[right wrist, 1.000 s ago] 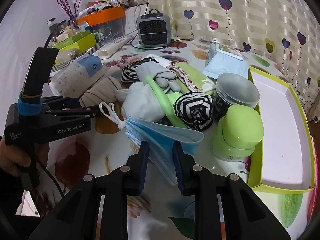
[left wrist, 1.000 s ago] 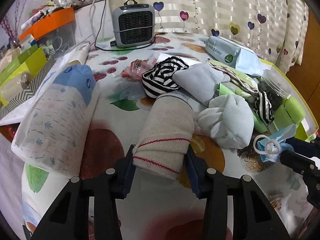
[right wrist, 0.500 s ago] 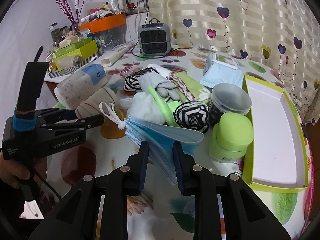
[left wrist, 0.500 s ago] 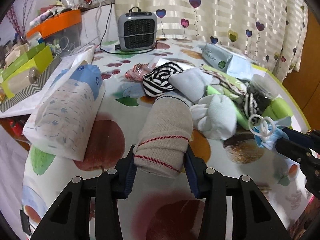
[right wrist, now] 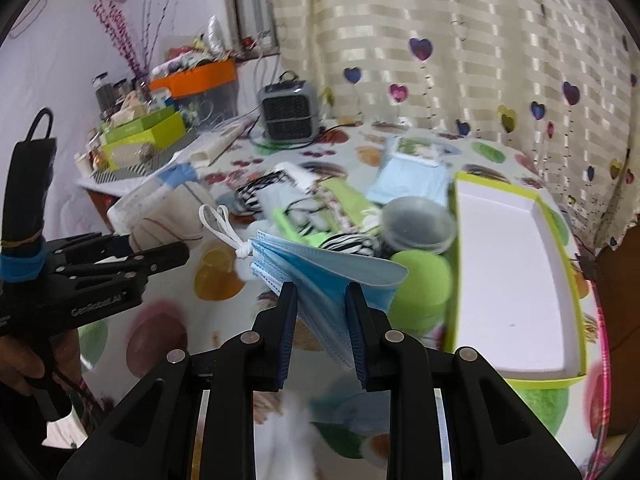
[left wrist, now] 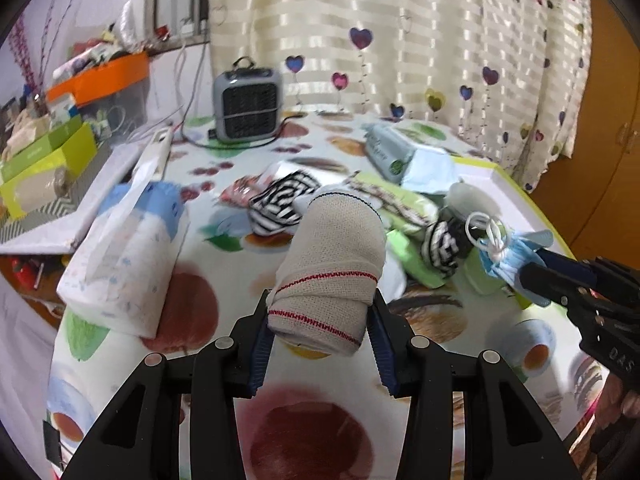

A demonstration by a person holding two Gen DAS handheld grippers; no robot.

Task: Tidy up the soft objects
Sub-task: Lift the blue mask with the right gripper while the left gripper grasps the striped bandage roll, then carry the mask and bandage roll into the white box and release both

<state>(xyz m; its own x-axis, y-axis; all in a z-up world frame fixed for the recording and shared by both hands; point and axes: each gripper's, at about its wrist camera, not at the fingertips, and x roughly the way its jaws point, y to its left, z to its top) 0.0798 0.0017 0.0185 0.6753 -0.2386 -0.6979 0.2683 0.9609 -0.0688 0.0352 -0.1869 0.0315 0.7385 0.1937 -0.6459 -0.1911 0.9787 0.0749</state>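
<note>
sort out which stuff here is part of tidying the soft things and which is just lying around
Job: beige bandage roll in left gripper; blue face masks in right gripper; striped cloth; lime tray.
Lying about: heater; tissue pack; orange box.

A beige rolled bandage (left wrist: 328,272) with red stitched stripes is lifted clear of the worktop (left wrist: 320,432), left of the heap of soft things. A folded blue face mask (right wrist: 320,272), white ear loops knotted, hangs beside it.

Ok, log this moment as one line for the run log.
left gripper: shut on beige bandage roll | right gripper: shut on blue face masks | green tray: empty
</note>
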